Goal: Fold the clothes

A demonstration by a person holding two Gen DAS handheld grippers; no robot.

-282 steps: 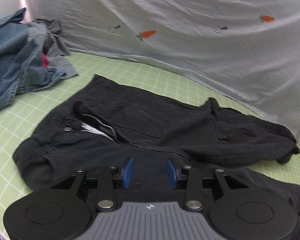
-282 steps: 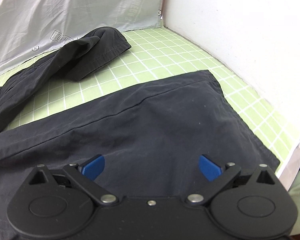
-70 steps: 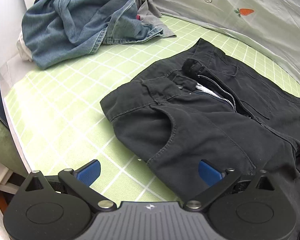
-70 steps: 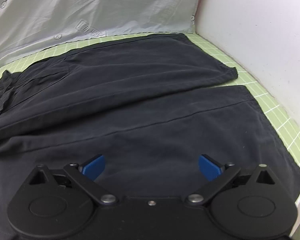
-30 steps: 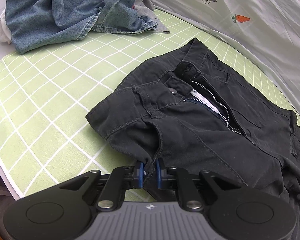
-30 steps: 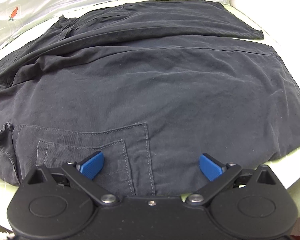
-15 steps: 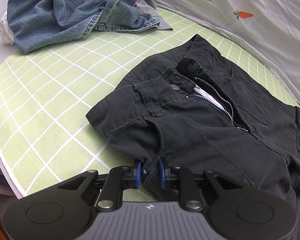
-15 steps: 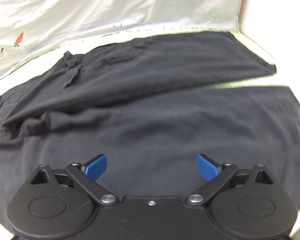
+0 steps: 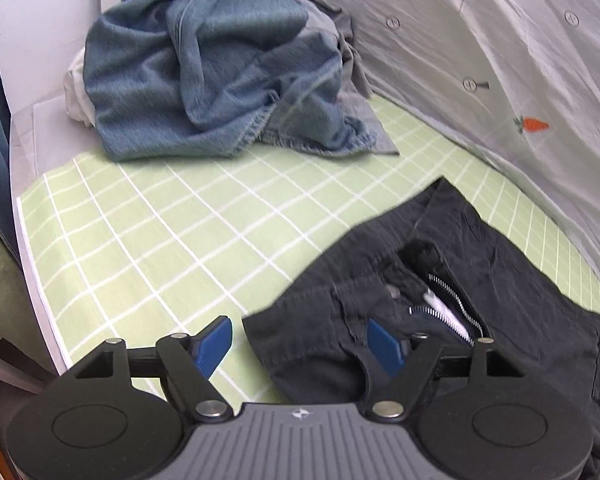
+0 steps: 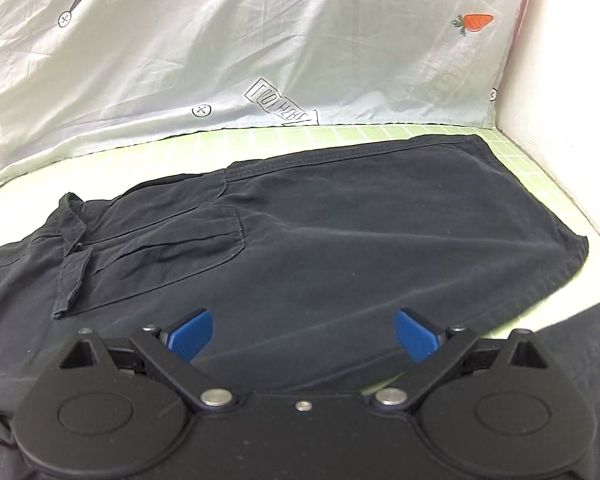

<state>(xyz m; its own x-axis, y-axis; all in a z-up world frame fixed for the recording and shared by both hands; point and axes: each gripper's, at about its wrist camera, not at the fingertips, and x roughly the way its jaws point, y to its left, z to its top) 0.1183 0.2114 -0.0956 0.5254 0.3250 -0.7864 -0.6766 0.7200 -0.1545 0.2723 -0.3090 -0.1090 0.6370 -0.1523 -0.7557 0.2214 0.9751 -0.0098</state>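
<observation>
While the black trousers are lying spread on the green checked mat, the left hand-held gripper is hovering over their waist corner at about 5 o'clock in its view, its jaws having just been opening and now standing apart, off the cloth. The right hand-held gripper is hanging with jaws wide apart above a trouser leg. A denim heap is sitting at 12 o'clock, well apart.
</observation>
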